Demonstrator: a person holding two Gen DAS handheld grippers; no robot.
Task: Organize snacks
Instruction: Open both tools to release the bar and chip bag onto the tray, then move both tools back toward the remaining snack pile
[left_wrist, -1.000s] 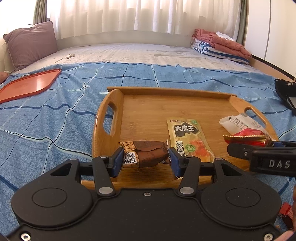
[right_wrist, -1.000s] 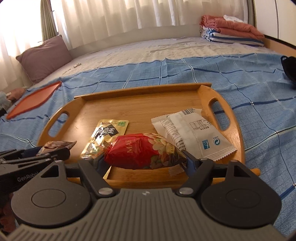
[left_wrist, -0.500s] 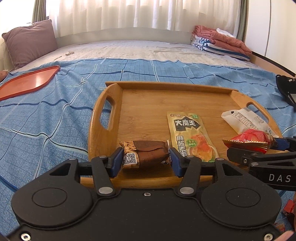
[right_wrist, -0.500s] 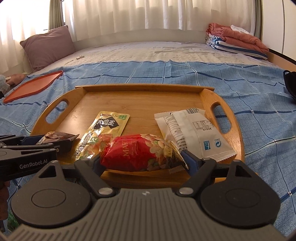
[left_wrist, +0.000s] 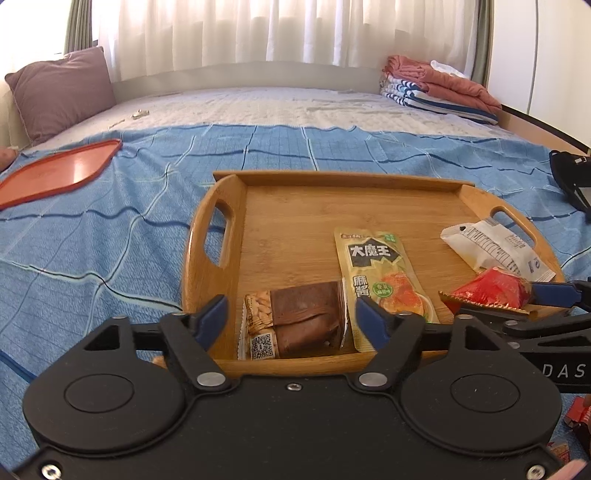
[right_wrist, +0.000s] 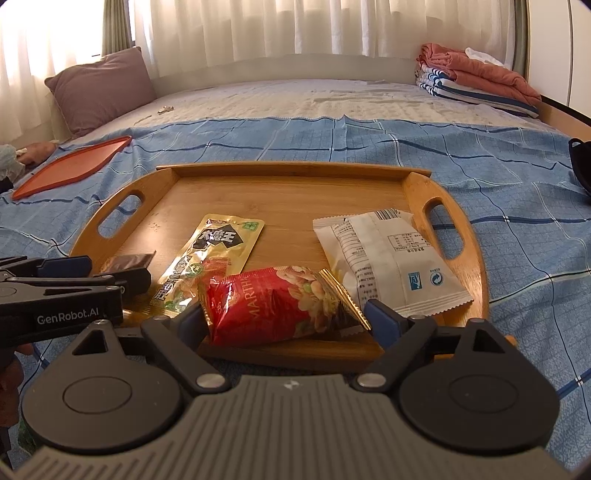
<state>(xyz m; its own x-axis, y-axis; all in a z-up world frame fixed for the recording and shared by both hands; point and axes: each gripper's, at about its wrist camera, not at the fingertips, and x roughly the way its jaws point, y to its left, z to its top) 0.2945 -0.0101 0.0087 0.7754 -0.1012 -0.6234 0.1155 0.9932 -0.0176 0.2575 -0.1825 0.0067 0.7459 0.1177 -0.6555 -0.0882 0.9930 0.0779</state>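
**Both grippers letting go over the wooden tray**

The left gripper (left_wrist: 291, 314) hides the brown snack bar's (left_wrist: 301, 321) near edge. Both grippers tilt downward. Its jaws are opening, pads clear; the bar lies crosswise between them on the wooden tray (left_wrist: 295, 206). The right gripper's (right_wrist: 286, 317) jaws are opening around the crosswise red nut packet (right_wrist: 277, 306); left-pad contact unclear.

The yellow snack packet (left_wrist: 382, 273) at centre frame reads "大魔王", the red nut packet (right_wrist: 280, 306) at lower centre "MARTH", the left gripper (right_wrist: 66, 315) at lower left "GenRobot.AI", and the right gripper (left_wrist: 561, 371) at lower right "DAS".
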